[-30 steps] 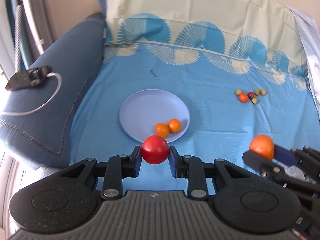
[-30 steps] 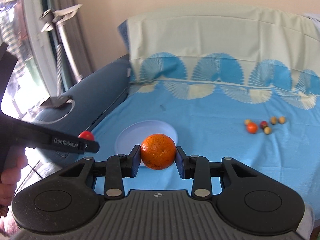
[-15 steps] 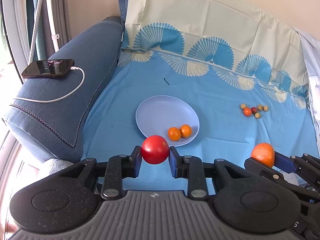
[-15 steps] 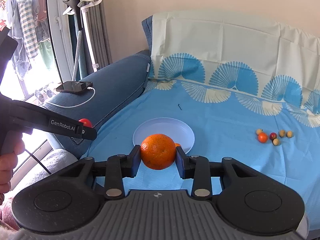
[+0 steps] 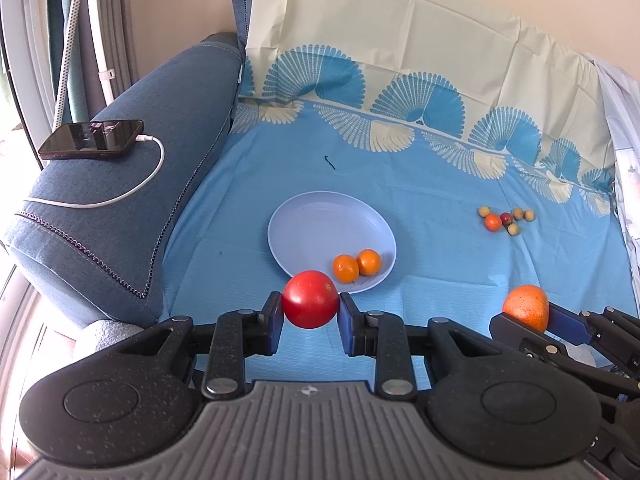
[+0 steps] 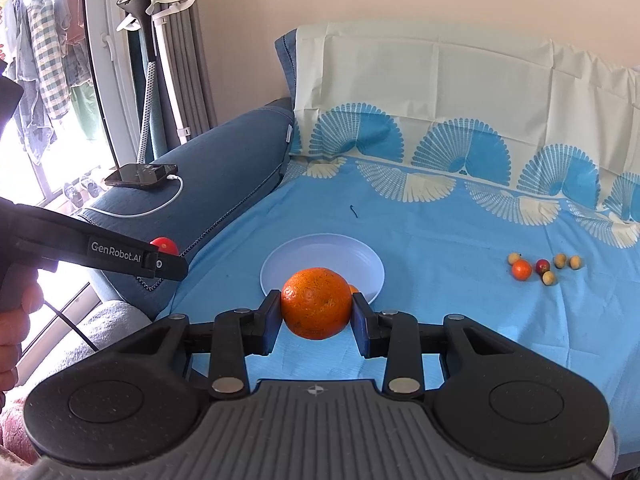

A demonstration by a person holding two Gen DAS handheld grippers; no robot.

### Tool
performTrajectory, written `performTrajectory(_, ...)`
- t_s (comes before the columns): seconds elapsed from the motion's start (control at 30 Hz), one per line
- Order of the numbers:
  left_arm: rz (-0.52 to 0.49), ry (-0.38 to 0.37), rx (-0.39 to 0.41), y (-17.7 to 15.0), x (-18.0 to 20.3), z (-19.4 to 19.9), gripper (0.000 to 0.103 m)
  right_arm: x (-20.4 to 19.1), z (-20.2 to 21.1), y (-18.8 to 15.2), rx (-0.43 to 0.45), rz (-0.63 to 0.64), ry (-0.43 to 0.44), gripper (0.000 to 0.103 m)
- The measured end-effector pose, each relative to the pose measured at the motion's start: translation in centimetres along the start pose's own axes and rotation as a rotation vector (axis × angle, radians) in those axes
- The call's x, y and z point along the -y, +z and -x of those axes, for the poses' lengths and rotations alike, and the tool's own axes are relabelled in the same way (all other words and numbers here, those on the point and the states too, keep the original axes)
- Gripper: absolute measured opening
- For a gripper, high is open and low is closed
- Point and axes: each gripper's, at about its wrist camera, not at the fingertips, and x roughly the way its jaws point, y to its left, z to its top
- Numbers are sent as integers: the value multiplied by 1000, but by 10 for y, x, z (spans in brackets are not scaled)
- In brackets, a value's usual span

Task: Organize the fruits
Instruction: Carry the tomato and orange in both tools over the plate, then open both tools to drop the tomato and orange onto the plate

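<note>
Two fruits in hand, two on the plate, a handful left on the sheet

Nearest, the left gripper (image 5: 311, 306) has its jaws pinching a red tomato (image 5: 311, 305), and the right gripper (image 6: 316, 309) pinches a large orange (image 6: 316, 303); both hang above the blue bedsheet (image 5: 440, 264), just short of the pale blue plate (image 5: 304, 224). The plate holds two small oranges (image 5: 357, 266) by its near rim, so the sorting looks partly done. Farther right, well apart from the plate, a cluster of small fruits (image 5: 506, 220) lies loose on the sheet: one small orange, one dark red, several tan. These, plus the two held, remain to be placed.
</note>
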Motion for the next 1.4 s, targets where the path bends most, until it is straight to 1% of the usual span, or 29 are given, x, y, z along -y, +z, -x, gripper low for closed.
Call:
performTrajectory(0.37,12,-2,-4,11,-5,-13,32,2,-12,8,-15,-15,-31,38)
performTrajectory(0.5,26,5,-14,21,-8,-25,32,6,-21,13,-31,-23,-34,38)
performTrajectory(0.77,34,31,-41,43,-12,-59,32,15,-56,23,-71,-40,-32,38)
performTrajectory(0.93,16,46,-86,56,-9,-94,32,20,-88,29,-91,-29,-39,38)
performTrajectory(1.23,-48,62,-150,71,6,-179,32,38,-172,25,-200,-48,-35,38)
performTrajectory(1.3,-59,75,-169,73,8,-199,32,40,-188,25,-217,-45,-32,38)
performTrajectory(1.4,-53,91,-201,76,5,-224,32,43,-211,26,-241,-31,-32,38)
